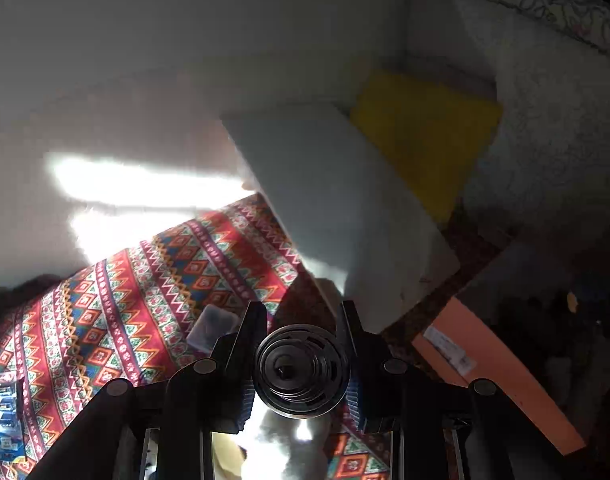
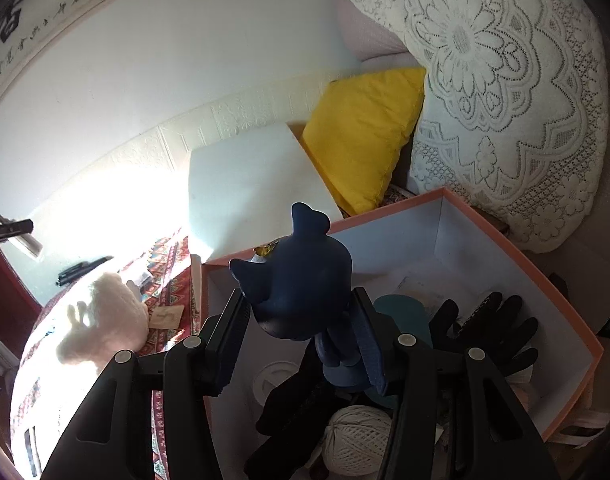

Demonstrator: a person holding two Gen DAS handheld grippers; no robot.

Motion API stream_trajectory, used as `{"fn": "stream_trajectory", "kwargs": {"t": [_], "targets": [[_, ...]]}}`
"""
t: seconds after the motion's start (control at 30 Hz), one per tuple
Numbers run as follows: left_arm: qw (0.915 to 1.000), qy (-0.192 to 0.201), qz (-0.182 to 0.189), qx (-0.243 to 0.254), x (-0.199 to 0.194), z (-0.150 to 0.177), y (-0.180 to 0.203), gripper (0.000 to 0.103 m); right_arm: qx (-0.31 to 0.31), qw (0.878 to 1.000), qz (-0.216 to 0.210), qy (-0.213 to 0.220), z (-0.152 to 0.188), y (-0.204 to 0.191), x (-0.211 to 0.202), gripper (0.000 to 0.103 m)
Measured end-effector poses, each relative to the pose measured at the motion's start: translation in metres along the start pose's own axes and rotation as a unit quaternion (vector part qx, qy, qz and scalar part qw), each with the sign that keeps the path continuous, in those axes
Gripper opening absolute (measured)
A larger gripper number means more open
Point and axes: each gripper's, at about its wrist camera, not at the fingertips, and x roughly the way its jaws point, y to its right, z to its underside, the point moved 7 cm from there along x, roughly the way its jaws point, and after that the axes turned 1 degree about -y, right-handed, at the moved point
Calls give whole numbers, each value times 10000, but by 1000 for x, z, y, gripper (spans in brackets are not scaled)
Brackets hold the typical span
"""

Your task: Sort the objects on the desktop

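My right gripper (image 2: 301,340) is shut on a dark blue figurine with pointed ears (image 2: 297,280) and holds it above the orange-rimmed box (image 2: 525,264). Black gloves (image 2: 489,328), a ball of pale twine (image 2: 357,440), a teal item (image 2: 405,312) and a white round lid (image 2: 277,380) lie in that box. My left gripper (image 1: 301,372) is shut on a round dark object with concentric metallic rings (image 1: 301,368), above the patterned cloth (image 1: 117,312). The orange box's wall (image 1: 497,372) shows at the lower right of the left wrist view.
A white foam block (image 1: 345,208) and a yellow cushion (image 1: 429,140) stand behind the box, beside a lace cushion (image 2: 505,100). On the cloth lie a small clear case (image 1: 215,326), a blue packet (image 1: 5,416), a fluffy white item (image 2: 105,320) and dark pens (image 2: 81,270).
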Motion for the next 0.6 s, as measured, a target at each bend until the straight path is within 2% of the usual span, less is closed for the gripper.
{"fn": "stream_trajectory", "kwargs": {"t": [0.1, 0.2, 0.3, 0.37, 0.4, 0.43, 0.47, 0.5, 0.53, 0.6], "targets": [[9983, 124, 486, 309, 4, -13, 79, 30, 124, 9998, 28, 138, -3, 15, -14, 54], [9952, 91, 830, 503, 20, -16, 146, 30, 246, 9992, 199, 242, -4, 38, -26, 54], [9934, 9, 931, 671, 43, -15, 201, 30, 432, 9978, 406, 296, -4, 66, -34, 54], [9938, -95, 975, 526, 66, -13, 226, 33, 584, 9965, 513, 303, -3, 85, -36, 54], [9946, -194, 937, 412, 78, -12, 233, 45, 623, 9960, 582, 286, -3, 92, -35, 54], [9951, -300, 896, 297, 90, -11, 239, 69, 634, 9952, 689, 285, -4, 99, -34, 58], [9951, -365, 900, 166, 98, -10, 247, 80, 641, 9943, 801, 285, -4, 105, -33, 62], [9953, -366, 892, 96, 102, -10, 251, 89, 636, 9931, 913, 376, -6, 108, -36, 78], [9955, -360, 881, 34, 106, -10, 254, 90, 629, 9916, 1024, 479, -8, 111, -41, 91], [9965, -337, 770, 7, 107, -8, 256, 93, 575, 9901, 1093, 668, -13, 111, -49, 95]]}}
